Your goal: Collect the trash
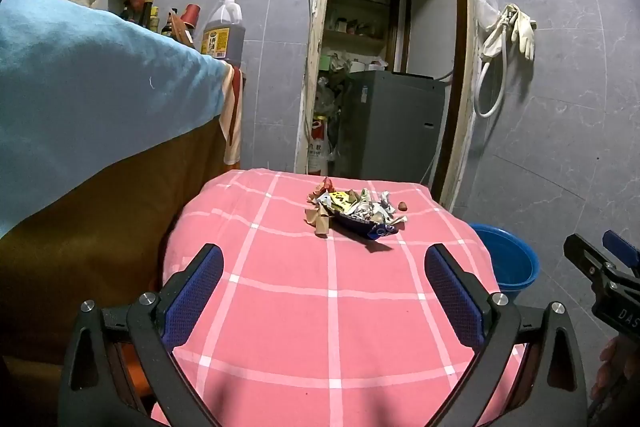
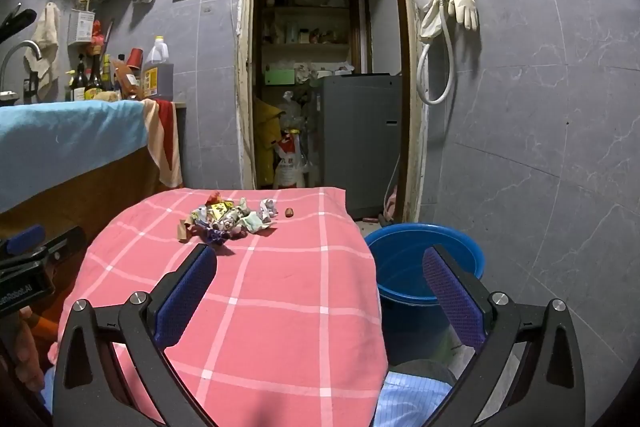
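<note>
A pile of crumpled wrappers and paper scraps [image 1: 352, 209] lies at the far end of a table covered with a pink checked cloth [image 1: 320, 307]. A small red piece [image 1: 403, 205] lies just right of the pile. The pile also shows in the right wrist view [image 2: 228, 219], with the red piece [image 2: 289, 213] beside it. A blue bucket [image 2: 424, 259] stands on the floor right of the table. My left gripper [image 1: 324, 255] is open and empty over the near half of the cloth. My right gripper [image 2: 320, 259] is open and empty, over the table's right edge.
A counter draped with a blue towel [image 1: 80, 75] stands to the left, with bottles and a faucet behind. An open doorway [image 2: 320, 67] behind the table shows a grey appliance and shelves. Gloves and a hose [image 2: 448, 11] hang on the right wall.
</note>
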Demonstrator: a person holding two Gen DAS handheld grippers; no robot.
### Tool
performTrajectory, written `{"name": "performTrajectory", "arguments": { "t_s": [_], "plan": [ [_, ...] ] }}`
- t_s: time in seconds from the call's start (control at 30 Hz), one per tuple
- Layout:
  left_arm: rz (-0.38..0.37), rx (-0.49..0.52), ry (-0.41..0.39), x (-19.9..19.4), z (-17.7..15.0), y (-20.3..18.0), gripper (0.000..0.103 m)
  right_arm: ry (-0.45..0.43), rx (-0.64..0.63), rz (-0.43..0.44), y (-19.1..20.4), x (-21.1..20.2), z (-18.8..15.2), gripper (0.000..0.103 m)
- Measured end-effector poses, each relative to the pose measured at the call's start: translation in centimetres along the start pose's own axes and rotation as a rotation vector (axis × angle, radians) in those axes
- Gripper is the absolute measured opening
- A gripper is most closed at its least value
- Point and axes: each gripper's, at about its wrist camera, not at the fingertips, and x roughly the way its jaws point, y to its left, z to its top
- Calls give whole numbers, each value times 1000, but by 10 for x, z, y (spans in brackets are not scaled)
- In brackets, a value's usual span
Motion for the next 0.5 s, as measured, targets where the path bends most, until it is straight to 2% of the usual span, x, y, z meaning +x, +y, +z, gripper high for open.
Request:
{"name": "performTrajectory", "arguments": {
  "t_s": [0.5],
  "plan": [
    [0,-1,1,0,1,-1,99,0,0,0,0,0,0,103]
  ]
}}
